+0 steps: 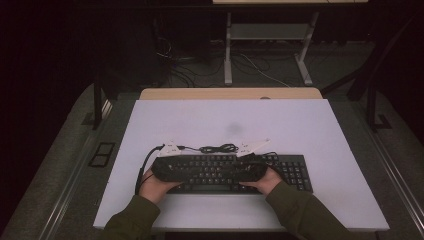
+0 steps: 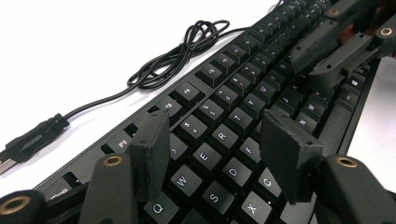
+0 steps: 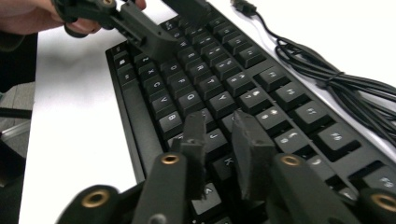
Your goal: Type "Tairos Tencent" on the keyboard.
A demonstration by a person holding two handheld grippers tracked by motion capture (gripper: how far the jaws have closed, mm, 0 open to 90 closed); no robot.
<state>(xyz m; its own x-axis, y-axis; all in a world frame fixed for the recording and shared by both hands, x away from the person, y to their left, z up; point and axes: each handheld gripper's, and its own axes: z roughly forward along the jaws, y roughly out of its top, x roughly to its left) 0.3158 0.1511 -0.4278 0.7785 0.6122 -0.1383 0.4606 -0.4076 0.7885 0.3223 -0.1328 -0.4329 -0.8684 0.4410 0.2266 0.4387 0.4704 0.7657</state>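
2 grippers, left (image 2: 215,154) wide open, right (image 3: 219,140) narrowly parted, both empty, hover over our keyboard (image 1: 295,172); pressing keys probably follows.

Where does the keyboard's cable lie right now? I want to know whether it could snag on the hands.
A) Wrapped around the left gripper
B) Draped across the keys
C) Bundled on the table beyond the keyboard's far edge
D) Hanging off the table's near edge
C: the coiled cable rests on the white table just past the far edge of the keyboard, with its plug lying loose on the table.
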